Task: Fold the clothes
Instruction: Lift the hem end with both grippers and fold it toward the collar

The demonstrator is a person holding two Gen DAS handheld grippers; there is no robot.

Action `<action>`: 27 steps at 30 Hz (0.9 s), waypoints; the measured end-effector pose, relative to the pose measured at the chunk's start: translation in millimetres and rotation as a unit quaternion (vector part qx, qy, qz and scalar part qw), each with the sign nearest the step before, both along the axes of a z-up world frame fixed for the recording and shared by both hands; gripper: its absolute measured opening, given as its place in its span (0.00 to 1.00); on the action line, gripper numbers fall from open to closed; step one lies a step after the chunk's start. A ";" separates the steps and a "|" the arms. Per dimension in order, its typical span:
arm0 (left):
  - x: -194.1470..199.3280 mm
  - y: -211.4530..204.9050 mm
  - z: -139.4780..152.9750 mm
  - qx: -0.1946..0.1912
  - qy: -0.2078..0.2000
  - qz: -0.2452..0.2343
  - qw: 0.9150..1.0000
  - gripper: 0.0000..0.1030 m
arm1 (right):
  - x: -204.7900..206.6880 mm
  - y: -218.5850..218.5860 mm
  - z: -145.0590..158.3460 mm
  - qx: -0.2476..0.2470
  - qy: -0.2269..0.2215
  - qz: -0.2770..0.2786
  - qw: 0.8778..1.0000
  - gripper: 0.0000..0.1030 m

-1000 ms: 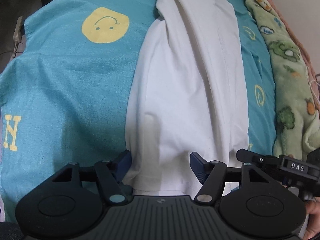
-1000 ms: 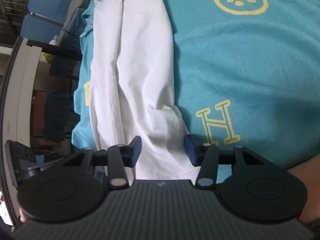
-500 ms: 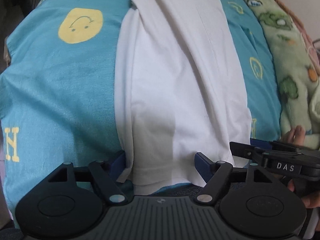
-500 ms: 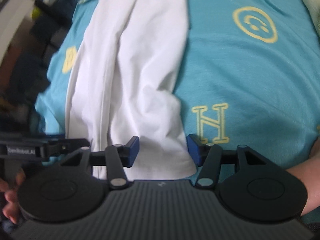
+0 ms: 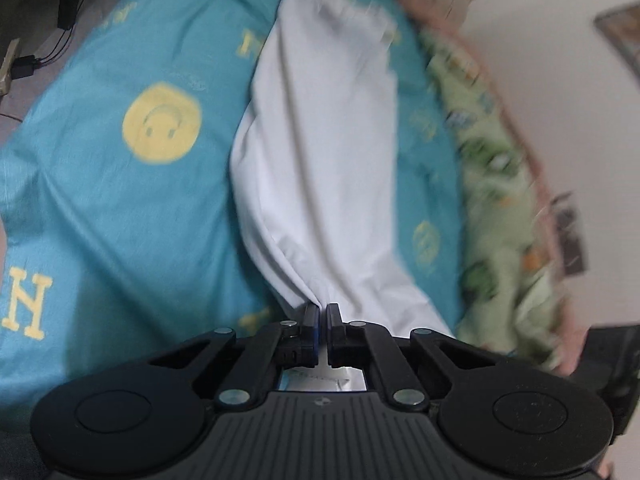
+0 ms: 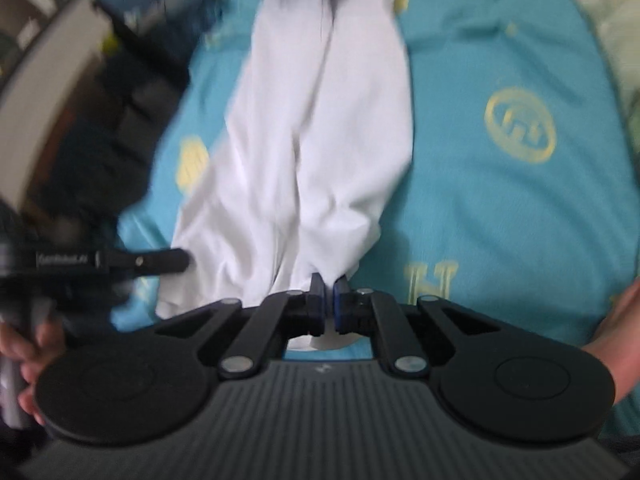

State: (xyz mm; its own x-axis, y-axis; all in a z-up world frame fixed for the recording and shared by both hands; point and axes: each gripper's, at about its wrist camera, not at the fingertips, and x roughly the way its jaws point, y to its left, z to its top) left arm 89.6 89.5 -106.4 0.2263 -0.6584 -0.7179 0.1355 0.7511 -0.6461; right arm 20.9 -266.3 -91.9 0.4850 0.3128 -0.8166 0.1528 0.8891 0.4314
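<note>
A white garment [image 5: 320, 152] lies folded lengthwise into a long strip on the teal bedsheet [image 5: 120, 208]. My left gripper [image 5: 322, 309] is shut on the near hem of the garment, which bunches into the closed jaws and lifts off the bed. In the right wrist view the same white garment [image 6: 312, 152] runs away from me, and my right gripper [image 6: 327, 283] is shut on its near hem. The left gripper's body [image 6: 120, 262] shows at the left there. Both views are motion-blurred.
The teal sheet [image 6: 500, 200] has yellow smiley and letter prints. A green patterned blanket [image 5: 492, 208] lies along the right edge by a white wall [image 5: 560, 80]. Dark furniture and a floor [image 6: 80, 100] lie off the bed's left side.
Both grippers were open astride the garment's near hem; now both have shut on it and raised it, and the cloth has gathered into folds at the jaws.
</note>
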 end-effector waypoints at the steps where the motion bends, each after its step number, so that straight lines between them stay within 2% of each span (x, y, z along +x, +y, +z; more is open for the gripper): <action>1: 3.3 3.6 12.2 -0.020 -0.015 0.010 1.000 0.03 | -1.4 -10.1 16.7 0.009 -0.017 -0.011 1.000 0.07; 3: 6.8 -2.6 48.0 -0.054 -0.044 0.035 0.997 0.02 | -0.3 -17.9 51.8 0.021 -0.054 -0.032 0.998 0.07; 6: -7.3 -0.6 126.9 -0.102 -0.079 0.062 0.990 0.02 | -4.4 -34.2 103.0 0.035 -0.107 -0.057 0.992 0.07; 9: -34.4 14.6 163.1 -0.120 -0.099 0.075 0.985 0.02 | -21.3 -45.3 141.4 0.049 -0.147 -0.076 0.985 0.07; 11: -52.8 25.1 186.2 -0.131 -0.112 0.083 0.982 0.02 | -41.8 -47.9 154.7 0.051 -0.164 -0.085 0.981 0.07; 15: -96.9 35.5 193.9 -0.136 -0.130 0.078 0.979 0.02 | -85.0 -35.7 158.6 0.045 -0.187 -0.083 0.978 0.07; 20: -135.2 44.9 168.1 -0.128 -0.111 0.077 0.983 0.02 | -117.8 -25.0 131.2 0.049 -0.173 -0.093 0.979 0.07; 23: -130.0 44.3 144.7 -0.119 -0.100 0.077 0.985 0.02 | -94.5 -29.6 112.6 0.049 -0.164 -0.103 0.980 0.07; 27: -98.0 35.3 120.8 -0.119 -0.088 0.084 0.985 0.02 | -63.4 -35.9 87.8 0.049 -0.152 -0.117 0.980 0.07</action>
